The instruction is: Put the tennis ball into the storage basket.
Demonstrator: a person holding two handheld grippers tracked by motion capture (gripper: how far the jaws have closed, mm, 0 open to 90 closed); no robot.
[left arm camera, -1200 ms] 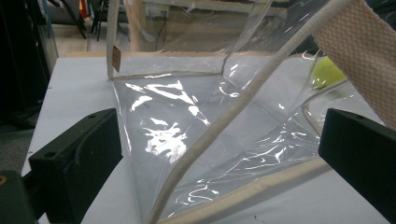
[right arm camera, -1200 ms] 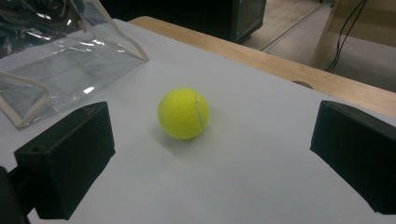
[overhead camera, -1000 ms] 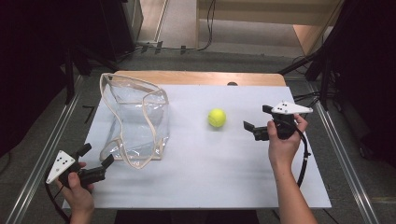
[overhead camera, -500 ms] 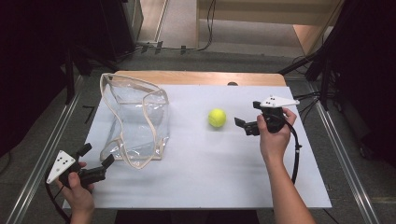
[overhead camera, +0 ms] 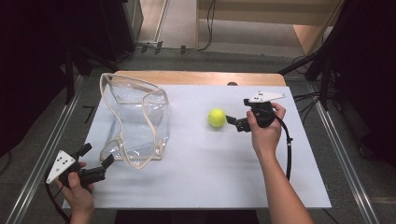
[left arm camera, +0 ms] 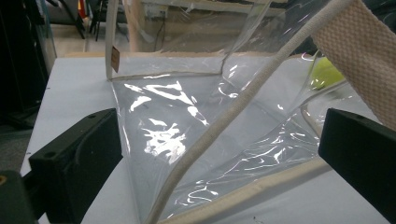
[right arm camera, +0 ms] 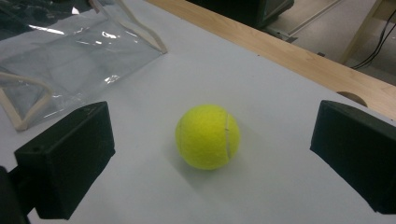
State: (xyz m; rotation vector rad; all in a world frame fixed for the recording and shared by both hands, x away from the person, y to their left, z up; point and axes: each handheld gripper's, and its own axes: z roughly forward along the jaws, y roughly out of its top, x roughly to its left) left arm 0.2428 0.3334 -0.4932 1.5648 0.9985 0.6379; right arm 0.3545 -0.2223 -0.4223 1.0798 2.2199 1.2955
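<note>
Yellow-green felt: tennis ball [overhead camera: 216, 117] resting loose on the white table cover [overhead camera: 210, 186], roughly centre of the sheet, at about 3 o'clock from the bag and well apart from it.
Clear vinyl: transparent tote bag [overhead camera: 135, 119] with cream webbing trim, slumped on its side at the 9 o'clock part of the table, mouth gaping toward the near edge; empty as far as I can see.
Right gripper: [overhead camera: 233, 122] held low at 3 o'clock of the ball, jaws spread wide. In the right gripper view the ball [right arm camera: 208, 136] sits centred between the two black jaws, neither one touching it. Judgement: lined up this way so the jaws can close across the ball's widest part.
Left gripper: [overhead camera: 95, 161] near the 7 o'clock corner of the table, just beside the bag's lower rim, jaws apart with nothing between them. The left gripper view looks straight at the bag's mouth [left arm camera: 196, 140], a webbing strap [left arm camera: 359, 51] crossing at 1 o'clock.
Reason for left placement: likely staged to pinch the rim and hold the mouth open, since the soft vinyl would sag shut otherwise.
Step in hand: approach to grasp the ball; nothing gripped yet.
Risk: the ball may roll if one jaw touches first.
Table edge: bare wood strip [overhead camera: 196, 78] at 12 o'clock, beyond the white cover.
</note>
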